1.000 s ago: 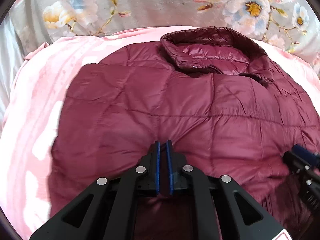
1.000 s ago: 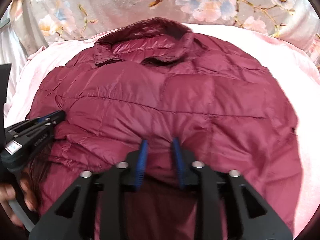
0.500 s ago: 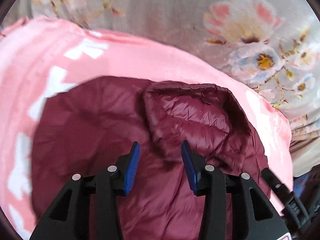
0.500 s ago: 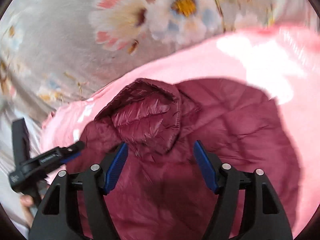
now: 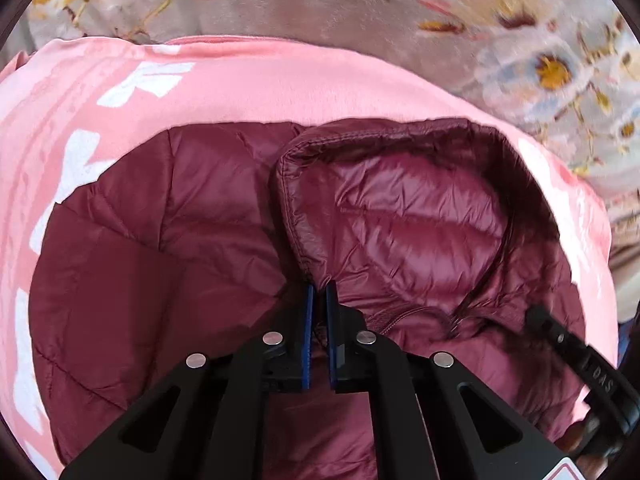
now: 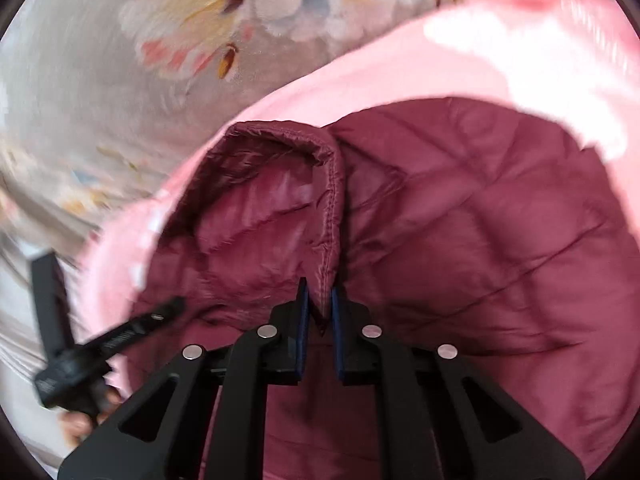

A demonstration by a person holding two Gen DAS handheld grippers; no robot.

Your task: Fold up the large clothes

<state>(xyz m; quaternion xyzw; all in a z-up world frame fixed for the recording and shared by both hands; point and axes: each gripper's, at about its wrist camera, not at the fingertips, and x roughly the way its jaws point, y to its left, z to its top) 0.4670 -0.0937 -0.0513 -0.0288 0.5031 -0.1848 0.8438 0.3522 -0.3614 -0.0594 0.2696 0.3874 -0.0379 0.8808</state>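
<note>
At the collar end of the maroon puffer jacket [image 5: 168,280], which lay spread on the pink blanket [image 5: 280,84], both grippers had just been closing. The left gripper [image 5: 319,300] was pinched nearly shut on one collar [image 5: 400,216] corner, the right gripper [image 6: 319,300] likewise on the other (each apparently holding only a thin edge of fabric). The slick shell could probably slip free when lifted, because so little cloth sat between the pads; uneven pulling might also skew the fold.
</note>
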